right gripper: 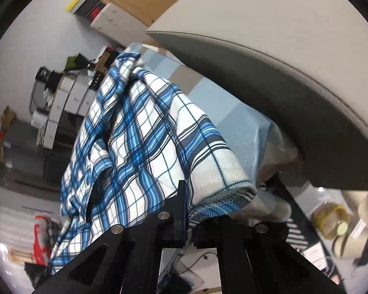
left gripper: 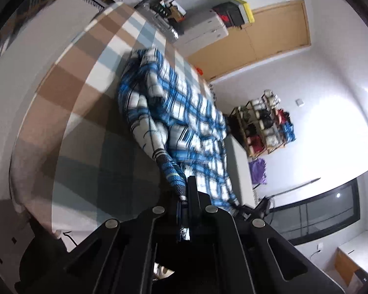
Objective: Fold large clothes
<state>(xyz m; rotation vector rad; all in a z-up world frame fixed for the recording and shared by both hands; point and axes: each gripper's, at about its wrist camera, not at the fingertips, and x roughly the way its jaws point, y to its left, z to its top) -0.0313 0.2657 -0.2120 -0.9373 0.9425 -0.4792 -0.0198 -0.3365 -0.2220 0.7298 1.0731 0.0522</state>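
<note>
One garment is in play: a blue-and-white plaid shirt (left gripper: 184, 112), which lies spread on a bed whose cover (left gripper: 85, 78) is checked in brown, white and pale blue; two grippers hold it, one at each end.

In the left wrist view the left gripper (left gripper: 187, 196) is clenched on a rolled, rope-like strip of the shirt's cloth, which runs from the bunched body of the shirt down into the closed jaws and shows again just behind them; the rest of the shirt stretches away across the cover toward the far edge of the bed.

In the right wrist view the right gripper (right gripper: 182, 196) is clamped on a hemmed edge of the same shirt (right gripper: 139, 147); the stitched hem curls over just to the right of the jaws, and the cloth rises from them in loose folds toward one collar at the top.

Beyond the bed, the left view shows one wooden door (left gripper: 269, 36), one wooden shoe rack (left gripper: 265, 125) with several pairs on its shelves, one purple cloth (left gripper: 257, 169) on the floor beside it, and one dark window (left gripper: 314, 215); how many shelves the rack has is hard to count.

In the right view one large grey curved surface (right gripper: 282, 61) fills the upper right, close above the pale blue cover (right gripper: 233, 112).
</note>
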